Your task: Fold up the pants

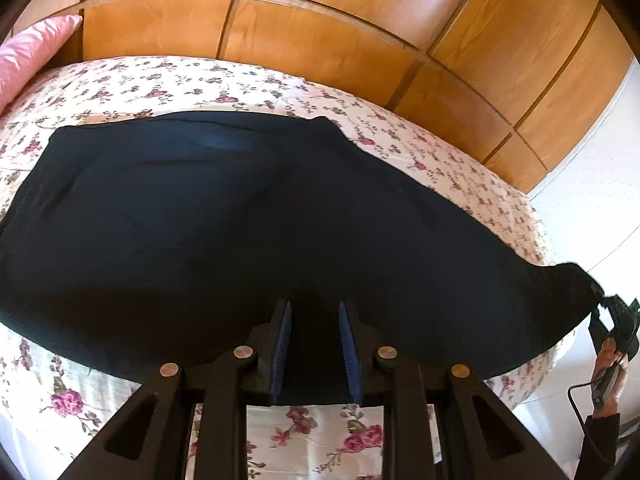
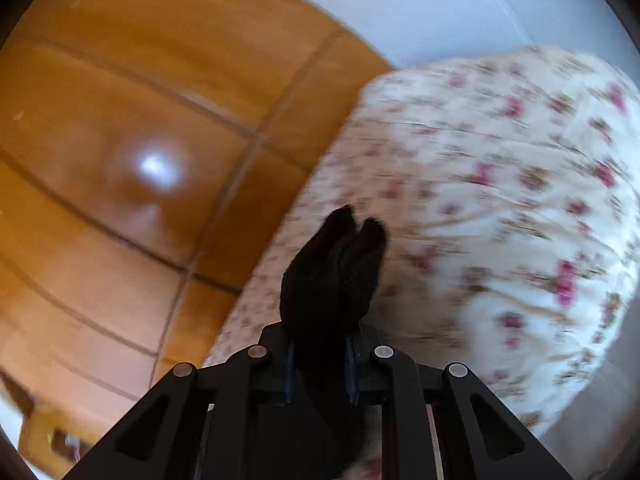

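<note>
Dark pants [image 1: 240, 220] lie spread across the flowered bed [image 1: 160, 80], stretched out toward the right. My left gripper [image 1: 314, 308] is shut on their near edge, with black cloth between its blue pads [image 1: 283, 332]. At the far right of the left wrist view, my right gripper [image 1: 608, 312] holds the pants' narrow end, lifted past the bed's edge, with a person's hand [image 1: 608, 364] behind it. In the blurred right wrist view, a bunch of black cloth [image 2: 332, 264] sticks up from between the right gripper's [image 2: 320, 336] fingers, which are shut on it.
A pink pillow [image 1: 28, 48] rests at the bed's far left corner. Wooden wardrobe doors [image 1: 320, 20] stand close behind the bed. A white wall [image 1: 592, 208] is to the right. The flowered sheet [image 2: 500, 180] fills the right of the right wrist view.
</note>
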The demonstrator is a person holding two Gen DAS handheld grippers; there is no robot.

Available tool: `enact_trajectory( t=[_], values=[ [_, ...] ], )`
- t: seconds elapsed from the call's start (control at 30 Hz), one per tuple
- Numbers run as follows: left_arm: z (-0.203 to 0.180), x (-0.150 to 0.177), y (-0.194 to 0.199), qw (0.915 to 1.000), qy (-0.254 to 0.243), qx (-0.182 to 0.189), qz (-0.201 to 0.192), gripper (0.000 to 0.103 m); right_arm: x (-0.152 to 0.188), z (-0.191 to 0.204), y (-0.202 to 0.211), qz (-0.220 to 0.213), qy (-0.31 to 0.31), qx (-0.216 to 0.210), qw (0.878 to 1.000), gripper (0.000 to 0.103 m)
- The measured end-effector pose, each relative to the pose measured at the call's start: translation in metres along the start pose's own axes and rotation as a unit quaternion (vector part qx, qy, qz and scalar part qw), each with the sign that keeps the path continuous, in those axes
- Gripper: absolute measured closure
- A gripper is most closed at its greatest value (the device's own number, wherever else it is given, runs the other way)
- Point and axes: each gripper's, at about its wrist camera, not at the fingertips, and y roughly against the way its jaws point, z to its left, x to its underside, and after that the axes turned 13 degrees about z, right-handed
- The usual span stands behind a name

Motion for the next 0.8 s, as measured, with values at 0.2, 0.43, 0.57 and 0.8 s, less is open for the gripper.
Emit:
enact_trajectory(
  t=[0.2, 0.43, 0.57, 0.8],
  values=[
    [-0.004, -0.002, 0.003, 0.9991, -0.005, 0.043, 0.001, 0.078, 0.022, 0.089, -0.038, 0.055, 0.097, -0.036, 0.993, 0.084],
    [-0.010, -0.008, 0.002, 0.9957, -0.008, 0.091, 0.012, 0.079, 0.103, 0.165, -0.118, 0.178, 0.196, -0.033, 0.964, 0.084],
    [-0.011, -0.011, -0.001, 0.9925, -0.001, 0.120, 0.022, 0.078, 0.158, 0.191, -0.162, 0.247, 0.246, -0.017, 0.937, 0.084],
    [-0.016, -0.021, -0.009, 0.9816, 0.015, 0.185, 0.044, 0.078, 0.231, 0.204, -0.214, 0.318, 0.310, 0.025, 0.896, 0.084]
  ],
)
